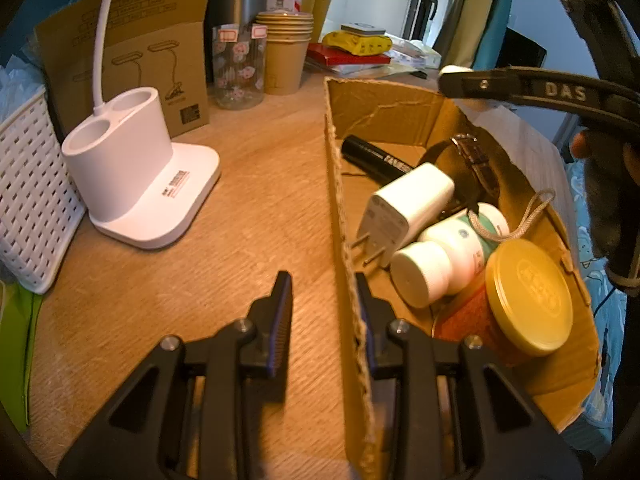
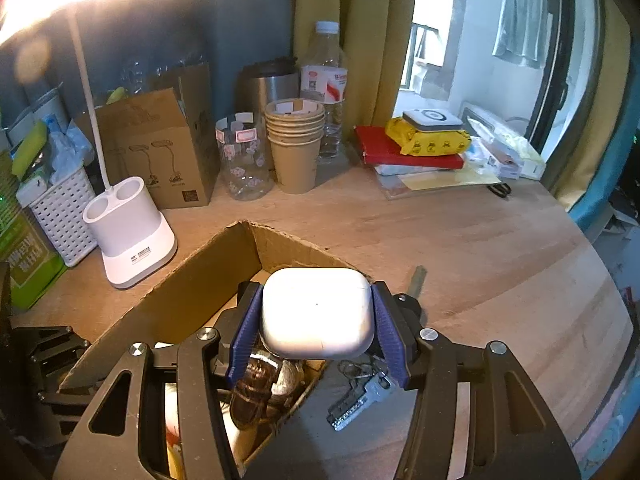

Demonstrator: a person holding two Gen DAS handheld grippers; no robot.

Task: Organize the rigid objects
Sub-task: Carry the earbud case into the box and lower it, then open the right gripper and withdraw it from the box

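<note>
Reads "FAVE" in pale capitals on the black tube (image 1: 376, 156) at the far end of the cardboard box (image 1: 384, 112), with the rest of the word hidden behind the white charger plug (image 1: 404, 208). Reads "DAS" on the black arm of the right gripper (image 2: 317, 292) in the left wrist view. Shows red and black print on the white lamp base (image 1: 160, 200), a red-and-white label on the water bottle (image 2: 326, 84) and lettering on the green carton (image 2: 24, 256), all too small or skewed to make out. Only line drawings of lamps on the brown carton (image 1: 132, 52).

Right gripper pads closed on both sides of a white earbud case (image 2: 316, 312), lifted over the box's right wall, above the brown-strapped watch (image 2: 256, 384) inside and the keys (image 2: 360, 396) on the table just outside.

Left gripper (image 1: 324, 316) narrowly parted, straddling the box's left wall: one finger outside with a strip of wood showing beside the card, one inside; pressure on the card impossible to tell.

Ragged, torn upper edges on the box. Bare wooden table (image 2: 500, 260) to the right of the box, out to its curved edge; a narrower clear lane between box and lamp base.
</note>
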